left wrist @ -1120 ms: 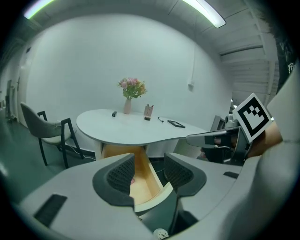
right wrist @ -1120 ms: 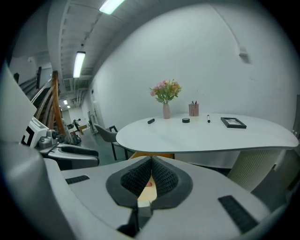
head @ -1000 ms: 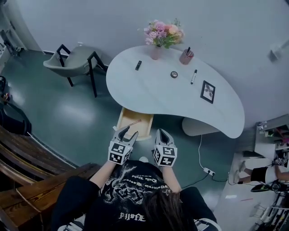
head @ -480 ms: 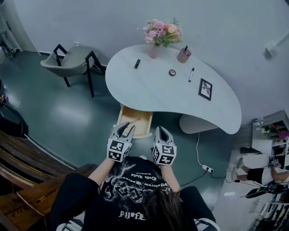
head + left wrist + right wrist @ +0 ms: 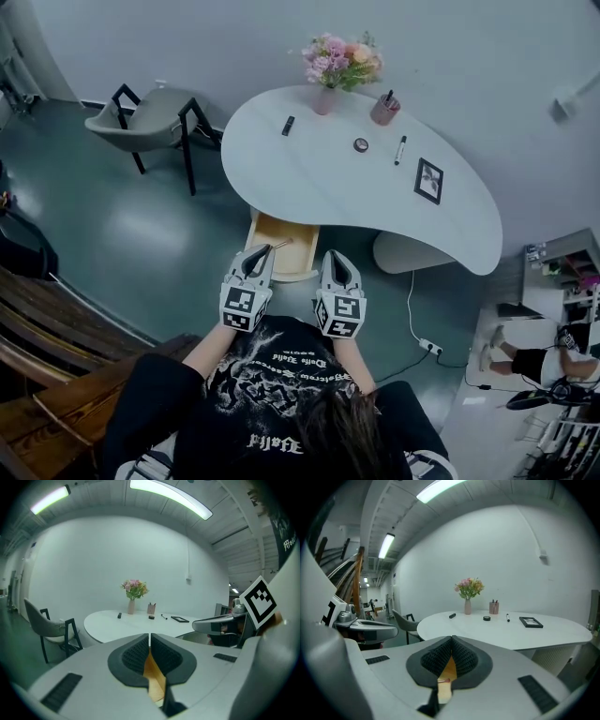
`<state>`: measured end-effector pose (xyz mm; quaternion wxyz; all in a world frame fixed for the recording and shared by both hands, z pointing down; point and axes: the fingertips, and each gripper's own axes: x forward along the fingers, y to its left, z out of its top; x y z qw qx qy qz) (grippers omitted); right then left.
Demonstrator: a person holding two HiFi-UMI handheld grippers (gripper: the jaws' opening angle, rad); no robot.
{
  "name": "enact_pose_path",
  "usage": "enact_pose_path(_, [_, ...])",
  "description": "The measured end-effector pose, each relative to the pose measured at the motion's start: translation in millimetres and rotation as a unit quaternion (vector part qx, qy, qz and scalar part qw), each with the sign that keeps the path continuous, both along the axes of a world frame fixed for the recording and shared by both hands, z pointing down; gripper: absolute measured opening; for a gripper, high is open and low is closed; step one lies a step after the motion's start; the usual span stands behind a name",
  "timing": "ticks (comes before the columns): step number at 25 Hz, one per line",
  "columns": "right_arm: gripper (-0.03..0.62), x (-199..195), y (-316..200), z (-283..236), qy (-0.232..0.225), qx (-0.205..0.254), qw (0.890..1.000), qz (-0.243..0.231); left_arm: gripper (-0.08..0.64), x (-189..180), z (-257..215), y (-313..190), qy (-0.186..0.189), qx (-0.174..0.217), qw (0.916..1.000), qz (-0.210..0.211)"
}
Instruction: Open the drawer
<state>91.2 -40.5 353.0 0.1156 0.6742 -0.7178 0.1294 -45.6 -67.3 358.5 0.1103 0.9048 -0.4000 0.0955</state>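
Note:
A pale wooden drawer (image 5: 292, 232) stands pulled out from under the near edge of the white table (image 5: 309, 187). A thin reddish stick (image 5: 279, 246) lies inside it. My left gripper (image 5: 257, 255) hovers over the drawer's near left corner. Its jaws have just been closing and now meet with nothing between them. In the left gripper view the fingertips touch at the left gripper (image 5: 149, 638), with drawer wood (image 5: 154, 679) showing below. My right gripper (image 5: 334, 257) sits beside the drawer's near right corner. In the right gripper view the right gripper (image 5: 451, 642) is shut and empty, over the drawer (image 5: 446, 672).
On the table stand a flower vase (image 5: 324, 98), a pen cup (image 5: 385, 111), a tape roll (image 5: 361, 144), a marker (image 5: 400, 150), a picture frame (image 5: 429, 181) and a small black object (image 5: 288, 126). A grey chair (image 5: 150, 122) stands at left; a power strip (image 5: 431, 349) lies on the floor.
The left gripper's jaws went from wide open to shut, with nothing caught between them. Both grippers lifted slightly in front of the drawer, which has stayed pulled out.

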Motion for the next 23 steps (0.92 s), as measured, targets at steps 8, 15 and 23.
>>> enact_pose_path(8, [0.025,-2,-2,-35,0.006,0.079,0.997,0.008,0.031,0,-14,-2,0.020,0.020,0.9996,0.005])
enact_pose_path(15, [0.025,-5,-5,-37,0.008,0.083,0.997,0.008,0.031,2,-22,-8,0.024,0.032,0.9991,0.011])
enact_pose_path(23, [0.025,-7,-10,-35,0.014,0.078,0.997,0.005,0.029,-2,-43,-24,0.033,0.055,0.9979,0.004])
